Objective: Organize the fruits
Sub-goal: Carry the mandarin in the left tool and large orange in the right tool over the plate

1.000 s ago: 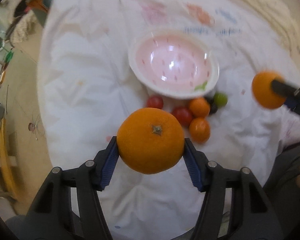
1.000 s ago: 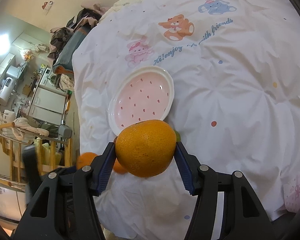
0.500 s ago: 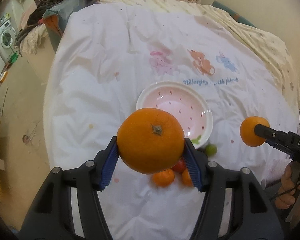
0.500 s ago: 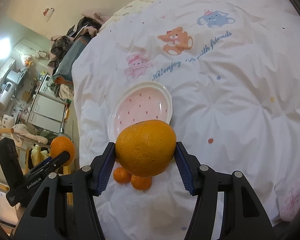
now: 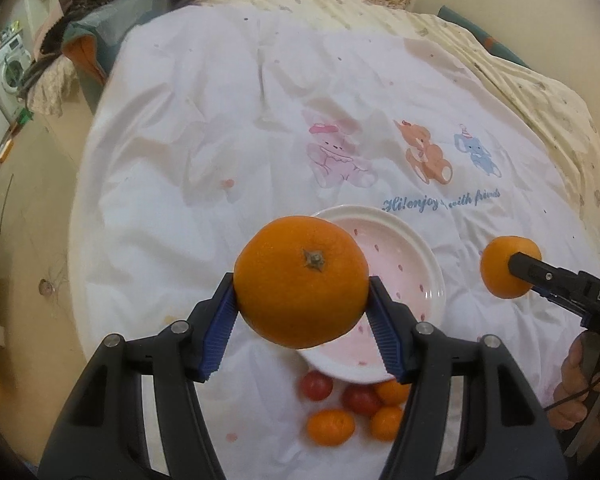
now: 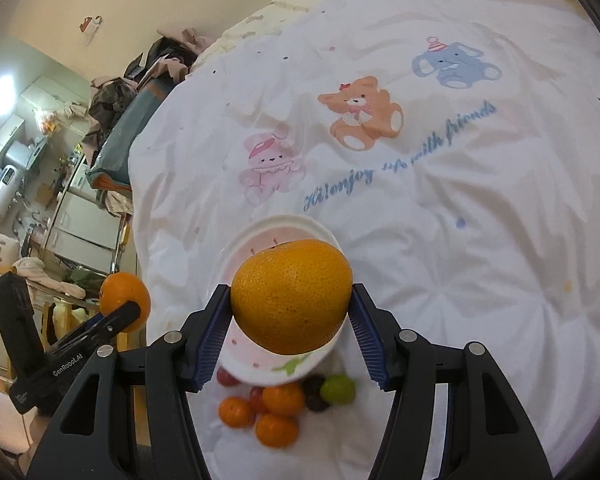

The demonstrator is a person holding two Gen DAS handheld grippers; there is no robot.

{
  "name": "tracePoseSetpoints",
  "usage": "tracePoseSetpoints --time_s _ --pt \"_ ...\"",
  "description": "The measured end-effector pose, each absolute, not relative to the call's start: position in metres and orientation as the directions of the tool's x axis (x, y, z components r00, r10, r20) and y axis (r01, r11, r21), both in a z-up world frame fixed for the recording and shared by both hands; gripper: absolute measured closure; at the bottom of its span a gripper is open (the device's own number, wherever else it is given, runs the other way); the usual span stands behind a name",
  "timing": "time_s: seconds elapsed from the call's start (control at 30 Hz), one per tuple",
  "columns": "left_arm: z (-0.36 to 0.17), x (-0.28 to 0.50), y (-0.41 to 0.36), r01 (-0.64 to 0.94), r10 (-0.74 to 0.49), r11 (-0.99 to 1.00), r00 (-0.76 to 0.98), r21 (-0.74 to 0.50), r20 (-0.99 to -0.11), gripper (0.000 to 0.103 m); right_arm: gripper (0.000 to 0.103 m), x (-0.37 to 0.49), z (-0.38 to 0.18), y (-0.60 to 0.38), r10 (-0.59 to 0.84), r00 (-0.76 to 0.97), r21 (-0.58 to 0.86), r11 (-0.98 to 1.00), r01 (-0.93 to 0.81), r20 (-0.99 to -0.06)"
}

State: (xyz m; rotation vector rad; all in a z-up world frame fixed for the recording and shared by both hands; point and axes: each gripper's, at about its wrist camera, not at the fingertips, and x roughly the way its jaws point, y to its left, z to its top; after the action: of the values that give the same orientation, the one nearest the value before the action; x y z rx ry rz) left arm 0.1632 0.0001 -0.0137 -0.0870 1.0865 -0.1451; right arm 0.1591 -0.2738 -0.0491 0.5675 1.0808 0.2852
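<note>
The left gripper (image 5: 302,312) grasps an orange (image 5: 301,281) between its blue fingers (image 5: 219,330), stem facing the camera; the right gripper (image 6: 290,322) likewise clamps a second orange (image 6: 292,295). Both hang above the pink plate (image 5: 400,276) on the bed (image 5: 220,128). Since half a second ago the plate sits lower in both views. Only the right view shows the green fruit (image 6: 337,389) beside the small fruits (image 6: 278,410).

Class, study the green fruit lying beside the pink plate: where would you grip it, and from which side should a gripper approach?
Grip the green fruit across its round middle, coming from above. A dark fruit presses its left side and the plate rim crowds behind, so probably set the fingers front-to-back or at its free right.
</note>
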Motion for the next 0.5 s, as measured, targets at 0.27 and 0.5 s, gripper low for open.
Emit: tracePoseSetpoints --time_s 0.27,0.5 --pt "-0.056 0.187 -0.019 0.112 -0.182 0.983 0.416 -0.149 -0.891 0.044 0.042 0.194 -0.078 -0.261 0.499 0.382 0.555 0.83 0.044 -0.777" --pt "-0.084 0.199 -0.026 0.125 -0.208 0.977 0.36 -0.174 -0.909 0.044 0.042 0.215 -0.116 -0.254 0.529 0.285 0.568 0.819 0.074 -0.8"
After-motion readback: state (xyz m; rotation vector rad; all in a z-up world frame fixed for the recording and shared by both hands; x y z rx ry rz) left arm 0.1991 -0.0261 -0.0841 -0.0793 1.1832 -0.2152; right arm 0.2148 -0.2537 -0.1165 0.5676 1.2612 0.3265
